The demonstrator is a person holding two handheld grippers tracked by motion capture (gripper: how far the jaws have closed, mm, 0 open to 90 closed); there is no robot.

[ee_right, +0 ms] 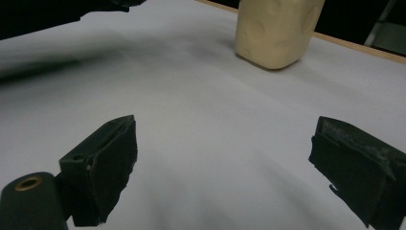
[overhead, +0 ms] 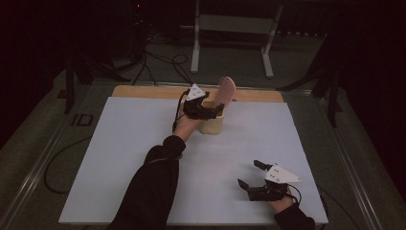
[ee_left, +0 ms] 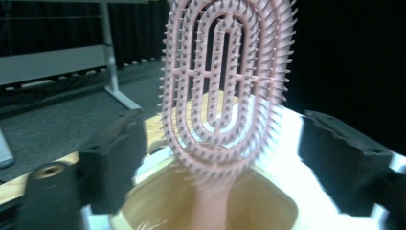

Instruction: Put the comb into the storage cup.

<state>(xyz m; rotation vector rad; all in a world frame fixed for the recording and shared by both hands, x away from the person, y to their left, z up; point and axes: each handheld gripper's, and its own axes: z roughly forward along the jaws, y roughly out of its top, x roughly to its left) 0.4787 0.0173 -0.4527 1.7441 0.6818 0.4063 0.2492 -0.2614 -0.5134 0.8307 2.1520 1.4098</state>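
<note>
A: Clutter rings the table [overhead: 143, 143]: a pale metal stand [overhead: 234, 28] on the floor beyond the far edge, black cables [overhead: 158, 62] looping across the floor toward it, and a dark post [overhead: 70, 81] at far left. On the white top itself, nothing lies between the two grippers.

B: And the brush [overhead: 225, 91]?

A: It stands handle down in the cup [overhead: 212, 123] at the far middle of the table. Its long axis runs nearly upright, with the head tilted a little to the right, clear above the rim. From the left gripper view the bristle face [ee_left: 225, 81] looks straight at the camera.

B: What blocks it?

A: The left gripper [overhead: 210, 111] sits at the cup's near left side and covers part of the rim in the high view. Its jaws stand wide, one on each side of the brush, pads apart from it: released.

B: Materials?

A: The brush is pink plastic, an oval head of open concentric loops studded with short spikes. The cup [ee_left: 206, 206] is cream, smooth and rounded, almost square-shouldered, glossy inside. In the right gripper view its outer wall [ee_right: 275, 28] looks faintly dimpled.

B: The other hand?

A: The right gripper [overhead: 251, 175] rests at the near right corner, well apart from the cup, its black, blocky jaws spread over bare white tabletop, gripping nothing.
</note>
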